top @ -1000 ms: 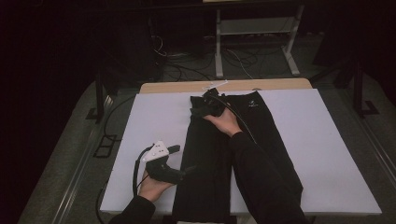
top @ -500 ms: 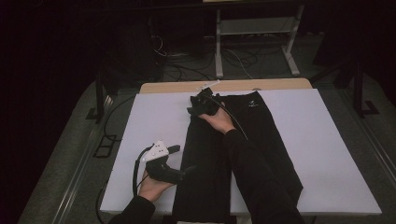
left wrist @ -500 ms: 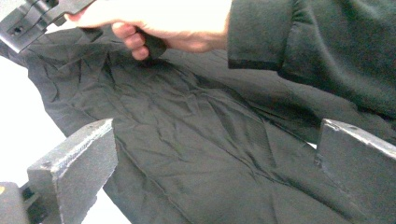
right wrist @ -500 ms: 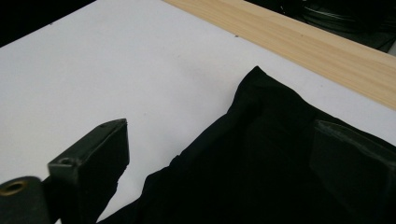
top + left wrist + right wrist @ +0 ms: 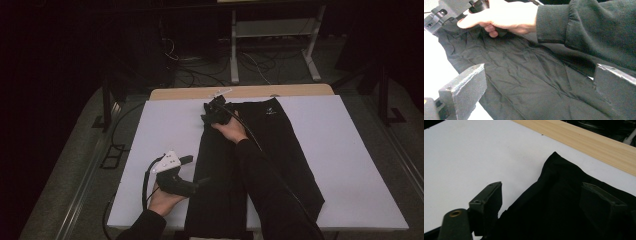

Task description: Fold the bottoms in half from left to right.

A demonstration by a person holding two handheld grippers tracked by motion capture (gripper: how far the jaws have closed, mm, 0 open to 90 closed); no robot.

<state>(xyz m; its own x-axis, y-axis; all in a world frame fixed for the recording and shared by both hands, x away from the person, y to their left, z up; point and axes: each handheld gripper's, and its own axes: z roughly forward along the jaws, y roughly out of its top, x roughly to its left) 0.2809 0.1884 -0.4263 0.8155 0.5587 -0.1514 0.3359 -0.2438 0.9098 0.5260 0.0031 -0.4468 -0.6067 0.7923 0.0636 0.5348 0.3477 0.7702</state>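
Observation:
A black garment point(image 5: 287, 137) lies flat and lengthwise on a white board point(image 5: 350, 165). My right gripper point(image 5: 209, 116) is at its far left corner. In the right gripper view its jaws point(image 5: 544, 197) stand on either side of that corner of the garment point(image 5: 559, 185); they have just been closing, with fabric between them but not pinched. My left gripper point(image 5: 199, 171) rests at the garment's near left edge, open. In the left gripper view its jaws point(image 5: 539, 85) straddle wrinkled cloth point(image 5: 524, 72) without touching it, and the other hand point(image 5: 506, 17) shows beyond.
The board lies on a wooden table whose far edge point(image 5: 250, 92) shows as a strip behind the garment. Bare white board point(image 5: 461, 157) lies left of the corner. Cables and a metal stand point(image 5: 272, 35) are on the dark floor beyond.
My right gripper has moved left and a little down onto the garment's far left corner. The left gripper has stayed where it was.

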